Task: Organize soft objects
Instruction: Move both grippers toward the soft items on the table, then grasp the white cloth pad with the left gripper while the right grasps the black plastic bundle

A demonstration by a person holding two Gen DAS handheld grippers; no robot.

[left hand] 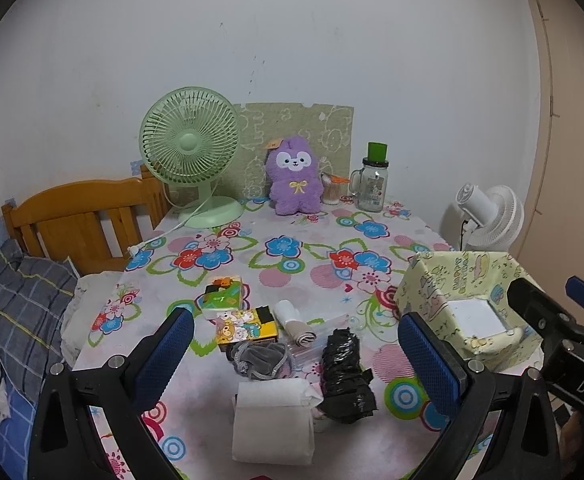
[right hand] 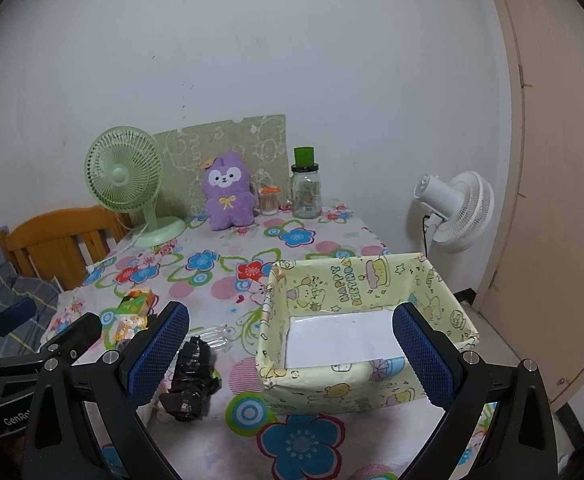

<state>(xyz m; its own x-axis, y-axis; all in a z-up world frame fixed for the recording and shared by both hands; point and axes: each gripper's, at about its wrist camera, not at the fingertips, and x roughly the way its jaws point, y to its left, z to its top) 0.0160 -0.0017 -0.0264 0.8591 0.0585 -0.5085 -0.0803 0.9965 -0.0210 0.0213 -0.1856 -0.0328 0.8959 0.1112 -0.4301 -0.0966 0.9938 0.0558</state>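
Both units up over the near edge of the desk (left hand: 372, 248), flowered cloth on top. My left hand-held gripper (left hand: 296, 356) has its blue pads wide apart, nothing between them; it hangs above the pile of soft things. My right hand-held gripper (right hand: 292, 356) is likewise spread wide and empty, sitting over the near wall of the yellow paper-lined box (right hand: 356, 280).

The pile, from the left wrist view: folded white tissue (left hand: 274, 424) nearest me, a crumpled black plastic bag (left hand: 346, 376) just to its right and touching it, a grey drawstring pouch (left hand: 258, 358) behind the tissue, a small rolled white and beige cloth (left hand: 294, 320) beyond that. Two cartoon-printed packets, one yellow (left hand: 246, 328) and one green (left hand: 224, 294), lie at the left of the pile. All of it sits on the cloth, left of the box and outside it.

The box holds only a white sheet (right hand: 342, 336) flat on its bottom.

Far end of the desk: green fan (left hand: 190, 152), purple plush (left hand: 294, 178) upright against a patterned board, glass jar with green cap (left hand: 372, 182). A white fan (right hand: 458, 210) stands off the desk to the right.
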